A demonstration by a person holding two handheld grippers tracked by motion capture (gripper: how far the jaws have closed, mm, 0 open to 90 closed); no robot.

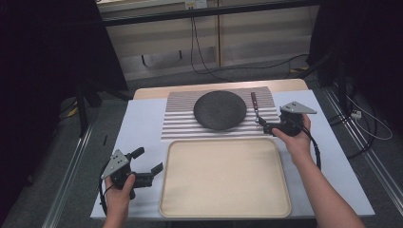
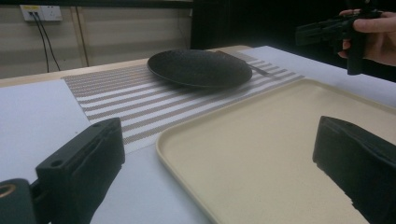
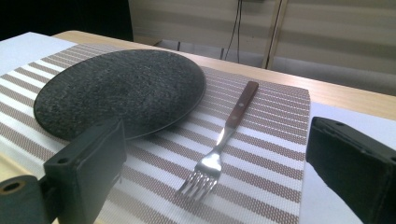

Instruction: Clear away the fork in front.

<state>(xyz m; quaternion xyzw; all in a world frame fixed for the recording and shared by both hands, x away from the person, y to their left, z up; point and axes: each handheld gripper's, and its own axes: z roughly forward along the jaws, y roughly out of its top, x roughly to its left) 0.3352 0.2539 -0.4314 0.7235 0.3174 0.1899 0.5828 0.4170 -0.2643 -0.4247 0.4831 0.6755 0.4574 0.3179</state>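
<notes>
Here the fork (image 3: 224,135) lies flat on the striped mat (image 3: 275,154) just beside the dark plate (image 3: 121,91), w/ the right gripper (image 3: 215,186) jaws wide open and empty near its tines — it could be skidded off if nipped too shallow, while the left gripper (image 1: 145,166) is held open, nothing in it.

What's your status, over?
Left gripper open, empty, beside beige tray. Right gripper open at wooden-handled fork on striped placemat. Black round plate alongside.
</notes>
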